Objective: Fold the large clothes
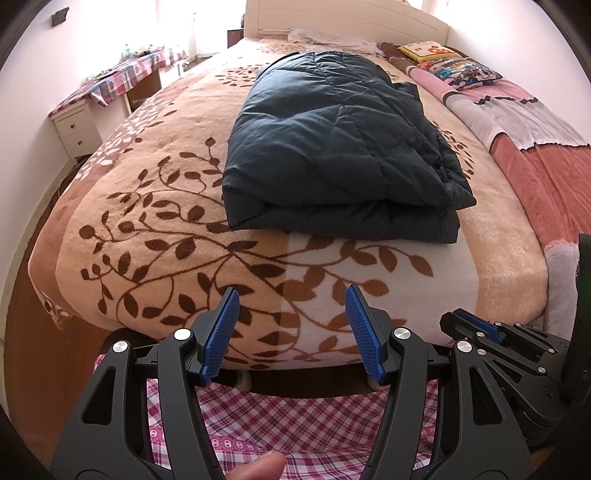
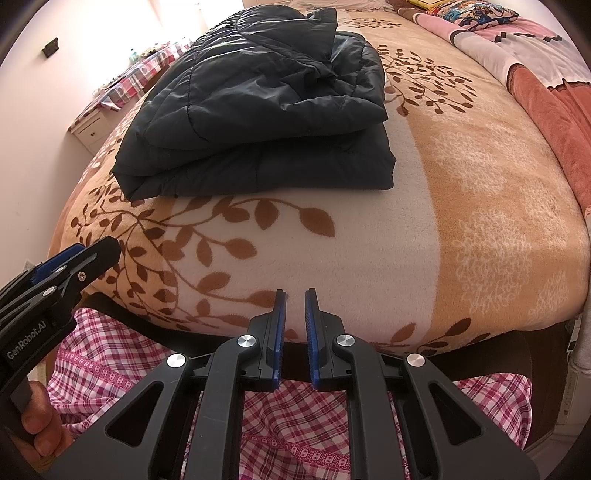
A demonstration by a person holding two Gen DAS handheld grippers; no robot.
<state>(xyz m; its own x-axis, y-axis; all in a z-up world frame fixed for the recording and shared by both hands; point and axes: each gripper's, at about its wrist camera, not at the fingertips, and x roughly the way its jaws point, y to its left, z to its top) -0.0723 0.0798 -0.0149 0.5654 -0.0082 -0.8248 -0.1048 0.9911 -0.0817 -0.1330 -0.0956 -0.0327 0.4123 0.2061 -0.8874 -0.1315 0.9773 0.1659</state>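
A dark navy padded jacket lies folded into a thick bundle on the bed's beige leaf-patterned blanket. Its folded edge faces me. My left gripper hovers at the bed's near edge, short of the jacket, jaws open and empty. My right gripper is beside it over the same edge, almost shut with only a thin gap and nothing between the pads. Each gripper appears in the other's view, the right at the lower right and the left at the lower left.
Pillows and a pink patchwork quilt fill the bed's right side. A white headboard stands behind, with a white nightstand and cloth-covered desk at the left. The person's plaid clothing is below, and a hand holds the left handle.
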